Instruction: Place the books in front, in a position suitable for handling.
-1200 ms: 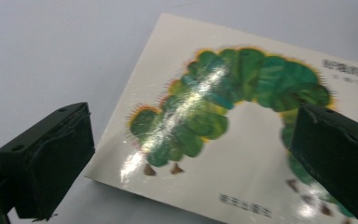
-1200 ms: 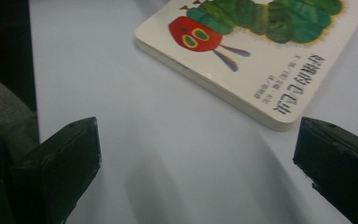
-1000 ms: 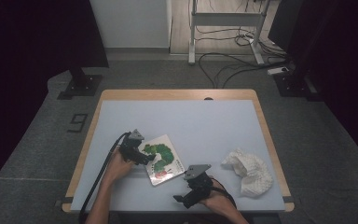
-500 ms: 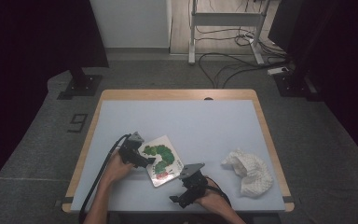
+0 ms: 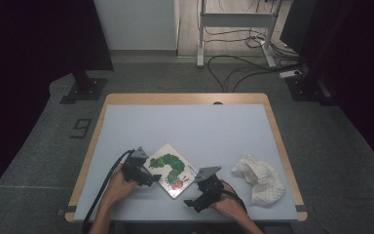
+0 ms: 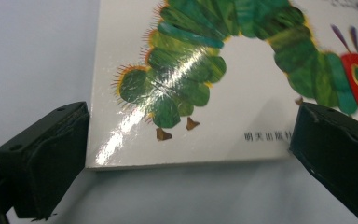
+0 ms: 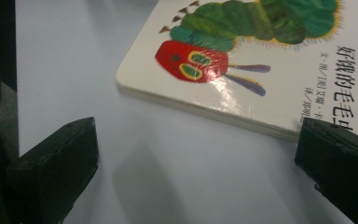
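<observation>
Since the earlier picture, the right gripper (image 5: 200, 194) has moved a little toward the near edge of the tabletop (image 5: 185, 122), and the left gripper (image 5: 143, 174) has stayed at the book (image 5: 171, 169).

In the left gripper view, the book (image 6: 223, 79) lies flat directly ahead of the jaws, with its near edge running between them. Both jaws are spread wide and hold nothing. One jaw sits just beside the book's near corner; if it touches the cover, the pictures do not tell. The other jaw is in front of the cover's near edge, near the red head of the caterpillar (image 6: 242, 51).

In the right gripper view, the book (image 7: 261, 70) lies ahead of the jaws and a little apart from them, with a strip of bare tabletop (image 7: 168, 177) between. These jaws are also wide apart and empty. The red head points toward this gripper. One jaw stands in front of the book's edge at the side with the printed characters; the other is over bare tabletop.

Seen from the high view, the book is between the two grippers, closer to the left one. A white cloth (image 5: 260, 178) lies well apart, beyond the right gripper's outer side.
</observation>
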`<control>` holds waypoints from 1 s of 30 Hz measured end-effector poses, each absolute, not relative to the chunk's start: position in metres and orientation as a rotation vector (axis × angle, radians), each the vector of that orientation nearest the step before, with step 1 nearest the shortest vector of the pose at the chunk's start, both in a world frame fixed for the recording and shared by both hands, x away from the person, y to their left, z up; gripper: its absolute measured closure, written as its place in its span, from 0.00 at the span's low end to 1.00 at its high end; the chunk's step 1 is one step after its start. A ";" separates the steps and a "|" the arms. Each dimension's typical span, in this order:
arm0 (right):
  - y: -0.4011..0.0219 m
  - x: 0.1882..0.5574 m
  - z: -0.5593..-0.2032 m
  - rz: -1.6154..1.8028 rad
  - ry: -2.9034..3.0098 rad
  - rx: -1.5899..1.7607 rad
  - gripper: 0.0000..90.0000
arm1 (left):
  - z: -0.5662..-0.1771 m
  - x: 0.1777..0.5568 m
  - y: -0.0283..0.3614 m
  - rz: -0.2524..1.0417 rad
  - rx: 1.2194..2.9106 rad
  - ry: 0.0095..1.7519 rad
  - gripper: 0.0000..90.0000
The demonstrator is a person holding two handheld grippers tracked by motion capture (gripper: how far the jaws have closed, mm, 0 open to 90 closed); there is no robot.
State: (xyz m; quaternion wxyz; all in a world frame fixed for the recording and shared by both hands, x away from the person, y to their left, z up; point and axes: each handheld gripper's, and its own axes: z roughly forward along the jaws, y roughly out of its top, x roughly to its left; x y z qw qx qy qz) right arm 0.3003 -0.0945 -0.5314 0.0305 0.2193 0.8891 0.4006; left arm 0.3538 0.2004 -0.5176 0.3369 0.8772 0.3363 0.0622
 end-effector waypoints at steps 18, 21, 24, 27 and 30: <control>-0.124 0.334 -0.532 1.284 2.687 0.801 0.00 | -0.521 0.308 0.184 0.143 2.292 0.857 0.00; -0.124 0.335 -0.532 1.279 2.682 0.808 0.00 | -0.519 0.309 0.186 0.112 2.317 0.834 0.00; -0.123 0.332 -0.532 1.254 2.676 0.796 0.00 | -0.515 0.314 0.193 0.123 2.331 0.807 0.00; -0.123 0.330 -0.532 1.266 2.669 0.802 0.00 | -0.510 0.318 0.203 0.226 2.332 0.830 0.00; -0.124 0.327 -0.530 1.264 2.654 0.799 0.00 | -0.505 0.326 0.217 0.297 2.294 0.888 0.00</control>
